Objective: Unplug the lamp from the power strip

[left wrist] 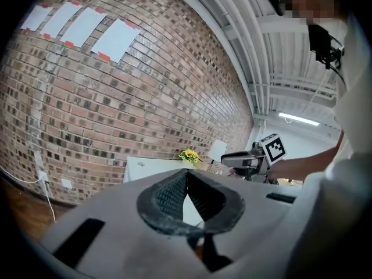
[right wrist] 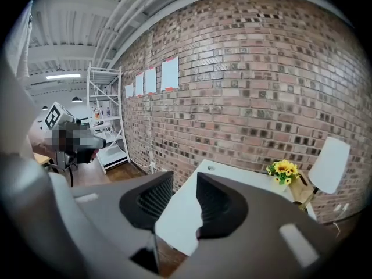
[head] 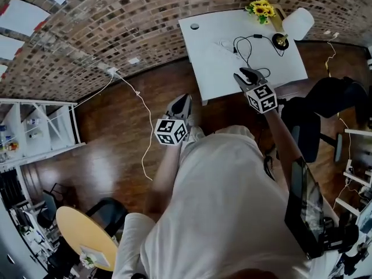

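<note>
A white table stands against the brick wall. At its far right are the lamp, with a white shade and a gold base, and a bunch of sunflowers. The lamp's black cord loops across the tabletop to a plug near a faint white power strip. My right gripper hovers over the table's near edge, open and empty; the right gripper view looks past its jaws at the table and the lamp. My left gripper hangs over the floor left of the table, its tips touching with nothing held.
A white cable runs from a wall outlet across the wooden floor. White shelving stands at the left, a black office chair right of the table, and a round yellow table behind me.
</note>
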Action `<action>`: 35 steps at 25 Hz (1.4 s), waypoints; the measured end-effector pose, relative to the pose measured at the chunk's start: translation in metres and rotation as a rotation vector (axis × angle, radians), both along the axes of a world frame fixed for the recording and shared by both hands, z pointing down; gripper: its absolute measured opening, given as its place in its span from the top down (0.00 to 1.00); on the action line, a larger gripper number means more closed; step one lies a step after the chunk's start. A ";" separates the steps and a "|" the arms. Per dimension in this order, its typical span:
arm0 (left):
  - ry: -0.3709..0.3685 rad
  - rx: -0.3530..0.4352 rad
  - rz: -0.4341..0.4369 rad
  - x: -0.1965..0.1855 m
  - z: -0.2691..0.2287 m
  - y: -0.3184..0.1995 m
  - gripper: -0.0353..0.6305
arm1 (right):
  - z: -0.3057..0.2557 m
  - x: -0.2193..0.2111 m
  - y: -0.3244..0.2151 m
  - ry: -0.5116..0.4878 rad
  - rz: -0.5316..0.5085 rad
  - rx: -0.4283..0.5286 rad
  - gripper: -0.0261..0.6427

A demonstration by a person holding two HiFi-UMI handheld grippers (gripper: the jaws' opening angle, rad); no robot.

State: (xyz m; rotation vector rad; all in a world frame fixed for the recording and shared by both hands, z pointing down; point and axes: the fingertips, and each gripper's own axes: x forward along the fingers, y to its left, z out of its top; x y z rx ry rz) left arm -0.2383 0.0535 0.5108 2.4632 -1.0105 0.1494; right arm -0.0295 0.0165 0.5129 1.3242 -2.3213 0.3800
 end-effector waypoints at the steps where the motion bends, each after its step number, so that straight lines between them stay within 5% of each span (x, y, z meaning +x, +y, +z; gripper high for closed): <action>1: -0.007 -0.004 -0.006 0.004 0.000 0.005 0.94 | -0.003 0.005 0.004 -0.009 -0.006 0.004 0.79; 21: -0.085 -0.080 -0.037 0.162 -0.007 0.177 0.94 | -0.038 0.160 0.181 -0.178 0.024 0.040 0.79; 29: -0.128 -0.132 -0.054 0.186 0.003 0.242 0.94 | -0.030 0.187 0.242 -0.222 0.024 0.009 0.79; 35: -0.107 -0.105 -0.048 0.177 -0.008 0.260 0.94 | -0.015 0.169 0.268 -0.204 0.036 -0.025 0.79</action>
